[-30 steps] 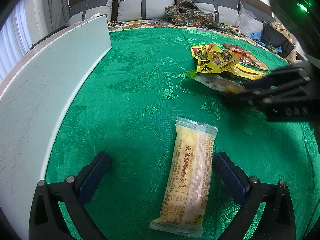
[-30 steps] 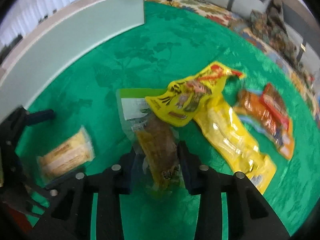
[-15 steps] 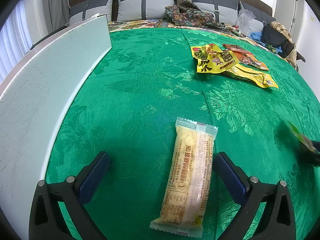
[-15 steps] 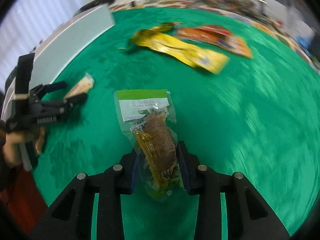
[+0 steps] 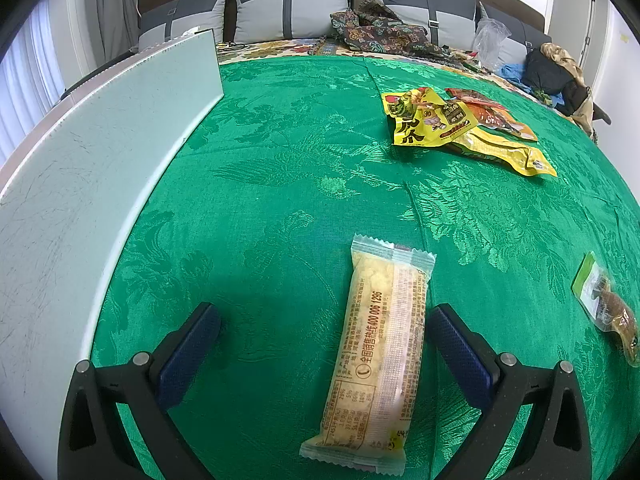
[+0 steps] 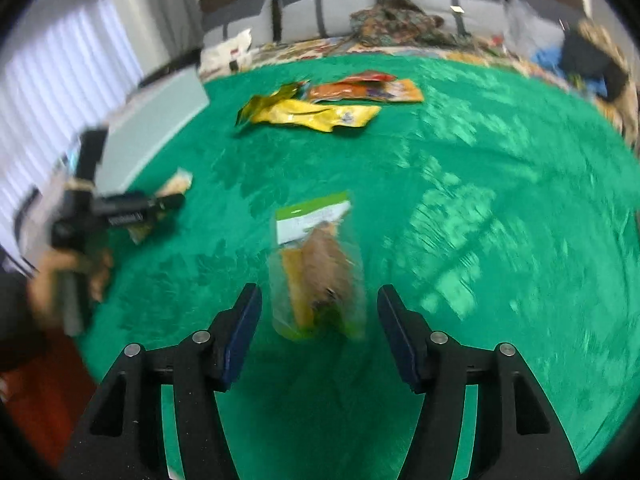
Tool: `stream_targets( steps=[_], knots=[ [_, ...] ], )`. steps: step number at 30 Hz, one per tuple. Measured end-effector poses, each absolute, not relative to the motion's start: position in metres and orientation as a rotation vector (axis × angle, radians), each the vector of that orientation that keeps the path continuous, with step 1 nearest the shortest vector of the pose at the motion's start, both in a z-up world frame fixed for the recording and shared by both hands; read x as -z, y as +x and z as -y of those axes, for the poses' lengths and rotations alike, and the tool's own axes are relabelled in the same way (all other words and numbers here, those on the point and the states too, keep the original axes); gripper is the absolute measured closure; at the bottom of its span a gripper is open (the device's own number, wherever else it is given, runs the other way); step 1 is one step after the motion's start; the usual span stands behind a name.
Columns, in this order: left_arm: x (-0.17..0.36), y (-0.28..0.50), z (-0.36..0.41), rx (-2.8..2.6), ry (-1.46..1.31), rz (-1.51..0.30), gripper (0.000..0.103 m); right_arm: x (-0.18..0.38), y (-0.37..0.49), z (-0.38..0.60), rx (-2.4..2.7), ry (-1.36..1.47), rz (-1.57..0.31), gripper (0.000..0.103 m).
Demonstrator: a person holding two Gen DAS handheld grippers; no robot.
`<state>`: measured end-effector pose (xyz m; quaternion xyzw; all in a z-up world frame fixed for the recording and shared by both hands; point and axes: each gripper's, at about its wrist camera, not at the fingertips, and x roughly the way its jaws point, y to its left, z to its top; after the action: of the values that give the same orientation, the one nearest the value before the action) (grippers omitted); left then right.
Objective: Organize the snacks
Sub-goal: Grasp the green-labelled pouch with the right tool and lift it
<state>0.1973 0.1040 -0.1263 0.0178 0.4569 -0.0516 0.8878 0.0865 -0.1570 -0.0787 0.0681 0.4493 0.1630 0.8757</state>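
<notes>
Between pale board (image 5: 100, 184) and snack pile (image 5: 460, 128), green cloth (image 5: 280, 168) lies bare.

Both views show strong fisheye distortion with black vignetting at the corners. The left wrist view is sharp and evenly lit; daylight enters through the curtains (image 5: 24, 92) at the upper left. A soft shadow lies on the green surface (image 5: 280, 184) at lower centre. The right wrist view is motion-blurred throughout, with smeared sheen highlights at right.
</notes>
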Motion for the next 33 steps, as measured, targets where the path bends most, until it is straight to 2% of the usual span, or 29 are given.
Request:
stream_targets(
  steps=[5,12,19,27,33],
  knots=[
    [0.127,0.198,-0.104,0.107,0.037,-0.950,0.000,0.078,0.096,0.173,-0.363,0.197,-1.010,0.037],
    [0.127,0.199,-0.104,0.107,0.037,-0.950,0.000,0.082,0.123,0.113,-0.432,0.006,-1.093,0.037],
    [0.126,0.199,-0.104,0.107,0.037,-0.950,0.000,0.099,0.129,0.099,-0.355,-0.075,-1.138,0.037],
    [0.127,0.199,-0.104,0.107,0.037,-0.950,0.000,0.102,0.124,0.080,-0.339,-0.180,-1.108,0.024],
    [0.127,0.200,-0.104,0.107,0.038,-0.950,0.000,0.102,0.123,0.079,-0.315,-0.145,-1.080,0.021]
  ],
)
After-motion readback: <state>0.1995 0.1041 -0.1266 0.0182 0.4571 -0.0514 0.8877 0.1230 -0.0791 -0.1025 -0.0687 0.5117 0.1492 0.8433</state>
